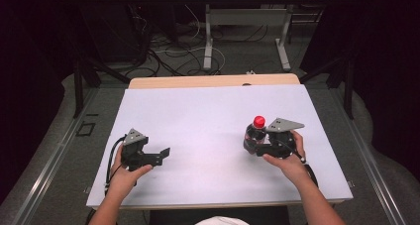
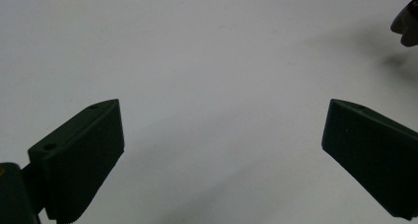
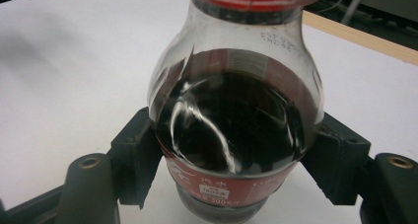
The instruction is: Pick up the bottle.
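A small cola bottle (image 1: 255, 132) with a red cap, dark drink and a red label (image 3: 231, 135) is clamped between the two black jaws of my right gripper (image 1: 253, 141), at the right of the white table (image 1: 198, 121). In the right gripper view the pads (image 3: 135, 157) press on the bottle's sides above the label, and the bottle looks lifted off the surface. My left gripper (image 1: 163, 154) rests at the table's left, jaws wide apart with nothing between them (image 2: 222, 150).
The tabletop has a wooden far edge (image 1: 213, 80). Beyond it stands another table's white legs (image 1: 208, 41) among floor cables. Dark curtains close both sides.
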